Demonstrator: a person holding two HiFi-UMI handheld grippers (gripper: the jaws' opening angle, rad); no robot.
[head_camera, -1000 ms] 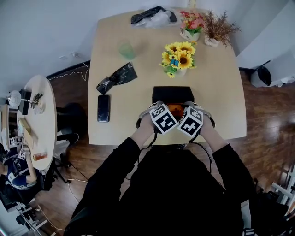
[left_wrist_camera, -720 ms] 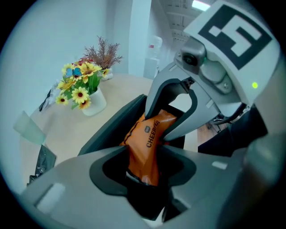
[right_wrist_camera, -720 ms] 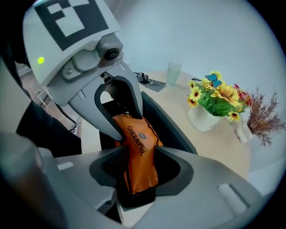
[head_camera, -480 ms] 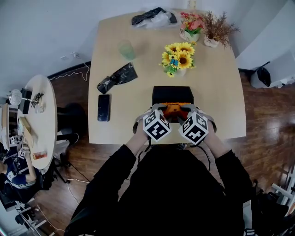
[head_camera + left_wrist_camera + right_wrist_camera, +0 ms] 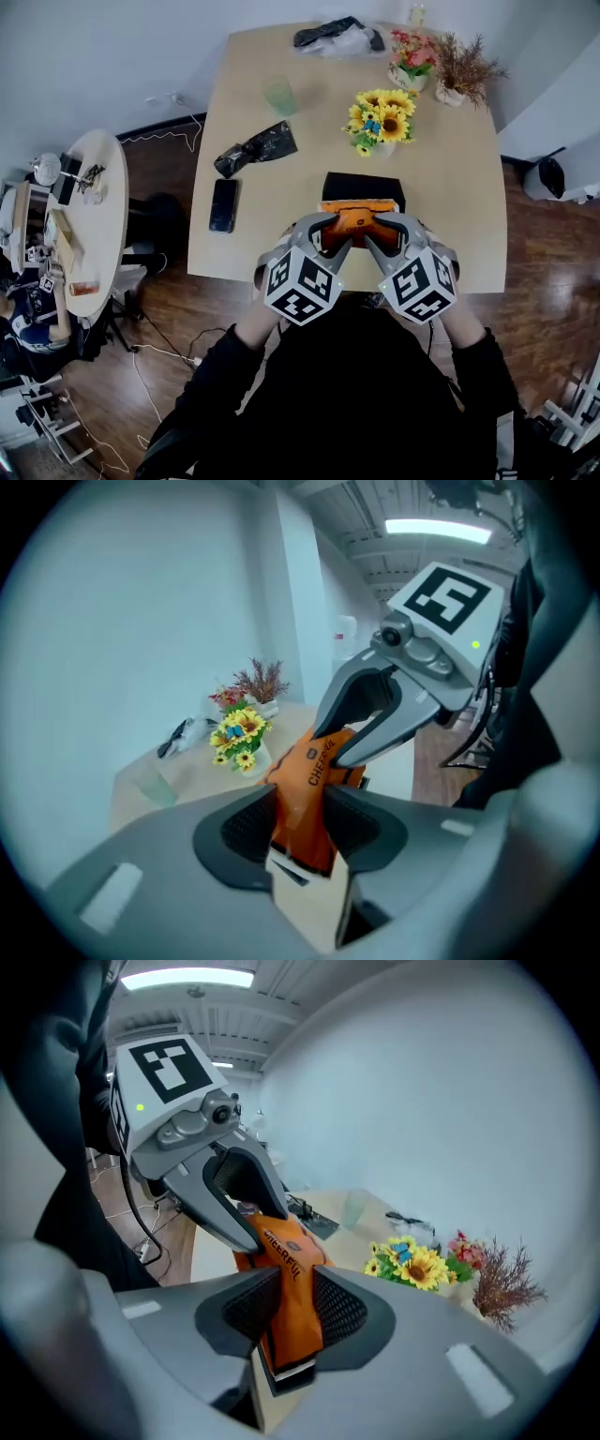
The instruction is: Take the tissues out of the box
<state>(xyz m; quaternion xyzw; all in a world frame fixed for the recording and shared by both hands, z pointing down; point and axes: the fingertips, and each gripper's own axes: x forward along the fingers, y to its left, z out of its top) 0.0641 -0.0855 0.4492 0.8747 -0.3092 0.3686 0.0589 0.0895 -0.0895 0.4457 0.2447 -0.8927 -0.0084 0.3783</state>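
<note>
Landmark: black box [image 5: 364, 185], set close to the tabletop's [image 5: 281, 230] front edge.
Left of box: bare wood as far as a phone [image 5: 223, 204].
Right of box: bare out to the tabletop's side edge.
Just behind box: sunflower vase [image 5: 380, 120], little room there.
The orange tissue pack [image 5: 354, 219] is at the box's near side, pinched at both ends.
The left tongs [image 5: 298, 822] are closing, pads pressing on the pack's left end. The right tongs [image 5: 286, 1312] are closing, pads clamped on its right end.
Pack: glossy orange film, creased at the pinches, dark lettering, dark band along one end.
</note>
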